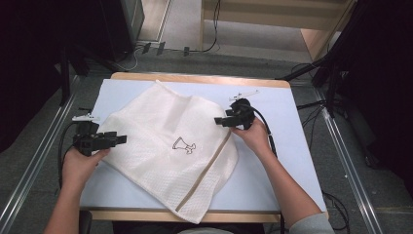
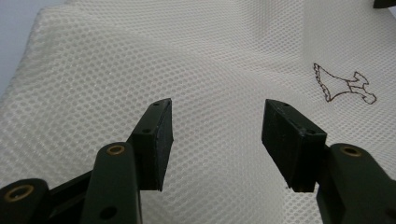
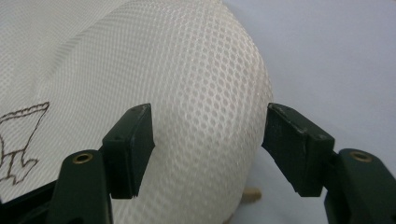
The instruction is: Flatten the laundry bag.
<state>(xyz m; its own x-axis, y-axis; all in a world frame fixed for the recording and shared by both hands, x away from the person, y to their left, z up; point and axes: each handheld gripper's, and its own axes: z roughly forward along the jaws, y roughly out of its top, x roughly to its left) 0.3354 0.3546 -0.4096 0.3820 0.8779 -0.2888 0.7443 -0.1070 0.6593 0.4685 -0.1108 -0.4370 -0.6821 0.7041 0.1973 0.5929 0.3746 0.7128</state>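
Grey floor and cables are seen around the pale bench point(image 1: 292, 161) in the high view, where the mesh bag point(image 1: 160, 131) lies spread between both hand-held grippers. In the left gripper view, the left hand-held gripper point(image 2: 217, 135) is held wide over flat mesh. In the right gripper view, the right hand-held gripper point(image 3: 208, 147) is spread wide around the bag's rounded edge; that fold should be pinched fully before lifting.

Both forearms are entering from the near edge. The left hand point(image 1: 80, 163) is holding the left gripper point(image 1: 122, 139) at the left, jaws standing wide apart and pointing right. The right hand point(image 1: 253, 136) is gripping the right gripper point(image 1: 217, 121) farther off, jaws spread, pointing left.
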